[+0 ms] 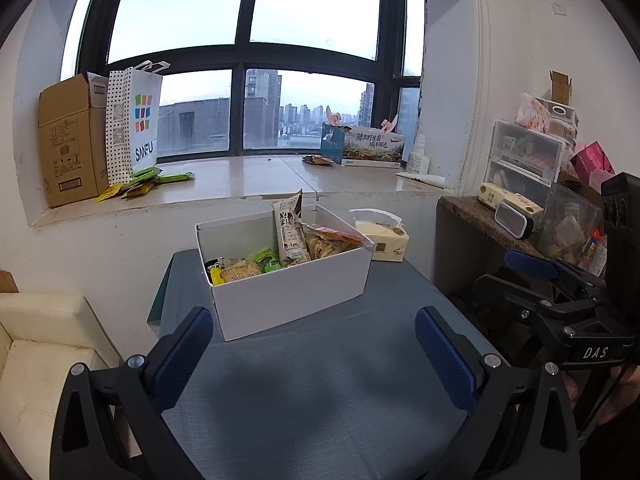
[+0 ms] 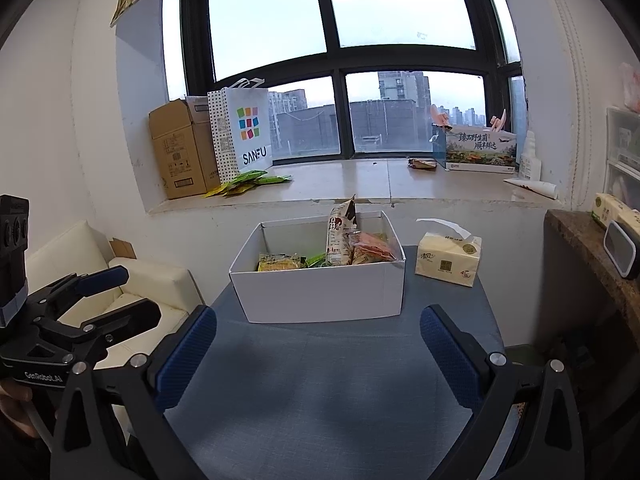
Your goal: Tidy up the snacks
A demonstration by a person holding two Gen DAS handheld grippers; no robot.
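A white cardboard box (image 1: 288, 296) stands on the blue-grey table (image 1: 320, 392); it also shows in the right wrist view (image 2: 320, 292). It holds several snack packets: a tall upright packet (image 1: 290, 232), a red-orange packet (image 1: 334, 236), green packets (image 1: 268, 260) and a yellow packet (image 1: 236, 272). My left gripper (image 1: 314, 344) is open and empty, in front of the box above the table. My right gripper (image 2: 318, 344) is open and empty, also in front of the box. The right gripper also shows in the left wrist view (image 1: 516, 274).
A tissue pack (image 2: 448, 258) lies right of the box. On the windowsill are green and yellow snack packets (image 2: 248, 182), a SANFU paper bag (image 2: 244, 132), a cardboard carton (image 2: 180, 148), a printed box (image 2: 480, 148) and a dark packet (image 2: 422, 164). A cream sofa (image 2: 132, 280) stands left, a cluttered shelf (image 1: 520, 208) right.
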